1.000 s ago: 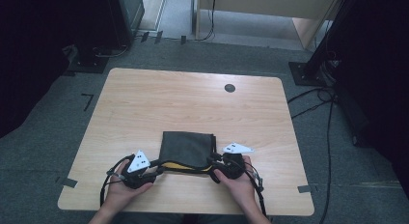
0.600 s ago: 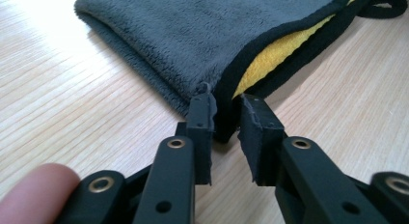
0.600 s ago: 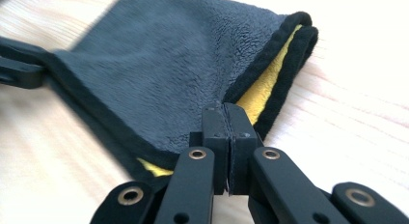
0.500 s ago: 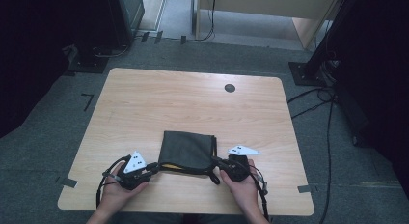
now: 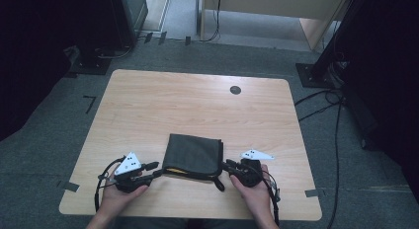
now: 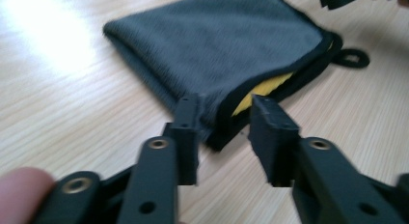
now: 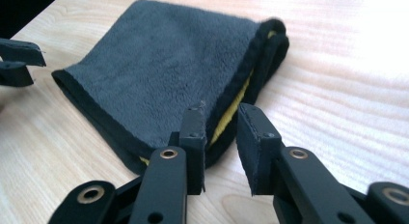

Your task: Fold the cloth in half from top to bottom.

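A folded dark grey cloth with a black hem and a yellow inner side lies flat near the table's front edge. My left gripper is at its near left corner. In the left gripper view the jaws stand apart around that corner without pressing on it; they have just been opening. My right gripper is at the near right corner. Its jaws also straddle the hem with a gap and have just been opening. A black hanging loop sticks out of the cloth.
The light wooden table has a black round cable port near its far edge. Dark stands and cables sit on the grey carpet around the table. The other gripper's jaw tips show at the far side of the cloth.
The right hand has shifted slightly to the right. The cloth's near edge now lies flatter on the table. The left hand has hardly moved.
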Tool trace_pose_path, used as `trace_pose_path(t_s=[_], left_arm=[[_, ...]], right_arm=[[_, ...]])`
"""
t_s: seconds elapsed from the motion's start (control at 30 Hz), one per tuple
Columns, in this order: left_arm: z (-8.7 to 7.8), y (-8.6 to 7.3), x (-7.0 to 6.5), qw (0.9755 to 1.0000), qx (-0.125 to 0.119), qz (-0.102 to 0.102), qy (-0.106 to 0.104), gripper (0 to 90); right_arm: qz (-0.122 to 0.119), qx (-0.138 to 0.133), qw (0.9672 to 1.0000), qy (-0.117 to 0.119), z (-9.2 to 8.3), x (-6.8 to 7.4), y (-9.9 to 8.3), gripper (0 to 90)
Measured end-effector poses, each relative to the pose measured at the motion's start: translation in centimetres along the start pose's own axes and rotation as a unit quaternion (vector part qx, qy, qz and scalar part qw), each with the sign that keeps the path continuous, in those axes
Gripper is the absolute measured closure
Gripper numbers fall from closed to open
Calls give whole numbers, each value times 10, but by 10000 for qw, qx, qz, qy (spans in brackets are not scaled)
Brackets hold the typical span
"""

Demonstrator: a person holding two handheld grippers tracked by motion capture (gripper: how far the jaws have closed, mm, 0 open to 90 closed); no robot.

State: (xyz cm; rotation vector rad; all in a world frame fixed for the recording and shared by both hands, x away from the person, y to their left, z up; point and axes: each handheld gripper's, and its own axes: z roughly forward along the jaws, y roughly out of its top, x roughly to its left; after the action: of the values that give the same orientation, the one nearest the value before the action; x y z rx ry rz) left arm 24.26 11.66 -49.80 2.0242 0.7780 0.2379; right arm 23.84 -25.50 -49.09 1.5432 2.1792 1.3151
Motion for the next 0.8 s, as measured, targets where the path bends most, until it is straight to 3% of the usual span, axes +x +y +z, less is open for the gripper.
trace_pose_path(t_s=[0.13,0.2,0.3,0.4,0.47,0.53,0.6,0.67,0.7,0.73,0.8], left_arm=[[15,3,-16,9979,210,466,393,654],[18,2,-20,9940,323,827,647,839],[18,1,-17,9932,400,915,597,891],[12,0,-16,9929,385,977,564,896],[7,-2,-17,9924,350,1041,550,895],[4,-5,-13,9931,498,1029,249,888],[6,-10,-10,9918,643,1094,154,825],[6,-12,-6,9929,643,999,-26,695],[3,-10,-4,9952,487,840,-104,650],[0,-8,0,9976,270,586,-237,624],[-5,-3,7,9991,-158,24,-405,580]], right_arm=[[-113,193,9997,-9,12,10,-5,677],[-201,304,9993,-68,19,14,-8,707],[-337,349,9987,-139,21,17,-8,812],[-277,343,9989,-140,18,16,-8,887],[-367,341,9986,-172,15,17,-8,900],[-411,393,9983,-161,12,17,-9,900],[-393,437,9981,-189,11,15,-10,896],[-277,370,9988,-181,10,12,-10,840],[-265,293,9990,-189,8,11,-9,822],[-231,181,9994,-174,7,11,-8,803],[-197,-27,9997,-164,5,11,-6,767]])
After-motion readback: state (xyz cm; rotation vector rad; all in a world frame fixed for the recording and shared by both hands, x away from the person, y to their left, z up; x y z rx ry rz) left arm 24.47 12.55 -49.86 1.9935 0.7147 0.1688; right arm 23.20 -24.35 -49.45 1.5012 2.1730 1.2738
